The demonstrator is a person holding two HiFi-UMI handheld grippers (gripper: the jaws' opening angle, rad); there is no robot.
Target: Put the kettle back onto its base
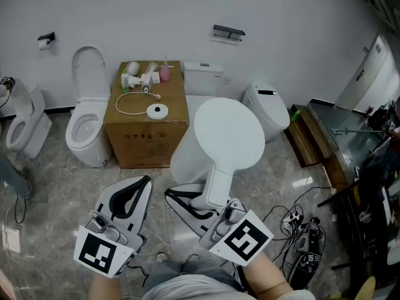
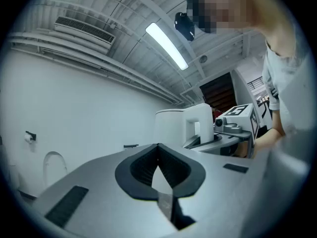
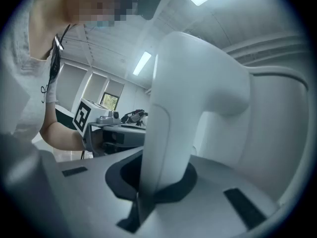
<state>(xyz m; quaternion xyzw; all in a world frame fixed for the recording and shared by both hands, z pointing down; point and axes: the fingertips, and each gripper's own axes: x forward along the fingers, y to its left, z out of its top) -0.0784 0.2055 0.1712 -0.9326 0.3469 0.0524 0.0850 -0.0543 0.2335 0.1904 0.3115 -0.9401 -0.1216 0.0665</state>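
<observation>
The white kettle (image 1: 225,133) hangs in front of me above the floor, held by its handle (image 1: 219,183). My right gripper (image 1: 203,205) is shut on that handle; in the right gripper view the handle (image 3: 168,133) stands between the dark pads and the kettle's body (image 3: 277,123) fills the right side. The round white base (image 1: 156,110) with its looped cord lies on top of the cardboard box (image 1: 147,139), ahead and to the left of the kettle. My left gripper (image 1: 144,183) is beside the kettle at lower left, shut with nothing in it (image 2: 158,148).
Small bottles (image 1: 147,75) lie at the back of the box. Toilets (image 1: 87,124) (image 1: 22,127) (image 1: 269,108) stand around it along the wall. Cables and a power strip (image 1: 300,230) lie on the floor at the right.
</observation>
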